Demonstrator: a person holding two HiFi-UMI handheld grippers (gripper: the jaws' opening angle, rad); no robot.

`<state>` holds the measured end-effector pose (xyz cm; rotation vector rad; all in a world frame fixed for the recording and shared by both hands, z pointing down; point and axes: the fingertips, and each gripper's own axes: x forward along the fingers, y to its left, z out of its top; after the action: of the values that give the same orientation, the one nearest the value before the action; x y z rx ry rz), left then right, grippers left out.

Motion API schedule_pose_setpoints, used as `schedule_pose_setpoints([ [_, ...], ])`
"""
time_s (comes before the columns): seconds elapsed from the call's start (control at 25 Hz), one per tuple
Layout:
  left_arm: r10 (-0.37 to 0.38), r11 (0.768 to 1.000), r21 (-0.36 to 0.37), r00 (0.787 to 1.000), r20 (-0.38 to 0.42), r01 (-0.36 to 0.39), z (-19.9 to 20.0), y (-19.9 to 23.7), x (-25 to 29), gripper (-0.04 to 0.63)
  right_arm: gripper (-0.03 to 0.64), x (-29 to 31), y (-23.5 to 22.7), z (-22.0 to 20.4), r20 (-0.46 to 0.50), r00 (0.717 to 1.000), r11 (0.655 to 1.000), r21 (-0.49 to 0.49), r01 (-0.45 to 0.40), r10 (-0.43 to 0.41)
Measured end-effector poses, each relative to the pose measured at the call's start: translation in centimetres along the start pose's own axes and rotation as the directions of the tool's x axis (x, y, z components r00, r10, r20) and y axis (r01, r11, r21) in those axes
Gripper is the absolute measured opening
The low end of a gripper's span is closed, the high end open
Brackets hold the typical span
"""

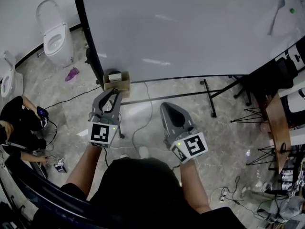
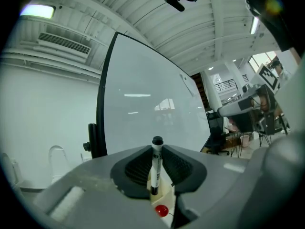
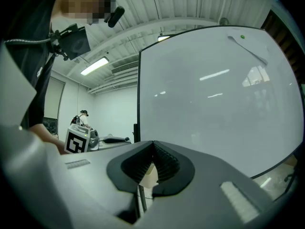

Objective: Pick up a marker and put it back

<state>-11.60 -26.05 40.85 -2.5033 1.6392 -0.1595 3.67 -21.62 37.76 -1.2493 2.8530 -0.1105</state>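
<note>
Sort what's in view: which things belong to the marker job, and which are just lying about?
Job: marker, clamped in the left gripper; whiteboard.
Lying about: toilet, purple scrap, floor cables, cardboard box (role unclear).

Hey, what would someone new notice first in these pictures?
A big whiteboard fills the top of the head view. The left gripper is shut on a black-capped marker standing upright between its jaws; the right gripper is shut and empty. A white toilet stands at upper left.
</note>
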Motion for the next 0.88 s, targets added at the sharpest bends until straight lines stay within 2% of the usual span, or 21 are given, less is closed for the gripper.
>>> schedule_pose_setpoints([
  [0.12,-0.016,1.000,0.014,1.000,-0.009,0.016,-0.7,-0.3,0.9,0.072,0.009,-0.5,-0.7,-0.2,-0.007,1.000,1.000,0.000,0.027,-0.027],
  [0.28,-0.050,0.996,0.070,0.998,-0.046,0.053,-2.4,-0.7,2.0,0.072,0.009,-1.1,-1.5,-0.4,-0.013,0.998,0.998,-0.002,0.057,-0.057],
  [0.88,-0.099,0.985,0.128,0.988,-0.122,0.114,-6.0,-2.4,4.7,0.072,0.009,-2.8,-3.7,-1.3,-0.050,0.992,0.993,-0.001,0.118,-0.118],
])
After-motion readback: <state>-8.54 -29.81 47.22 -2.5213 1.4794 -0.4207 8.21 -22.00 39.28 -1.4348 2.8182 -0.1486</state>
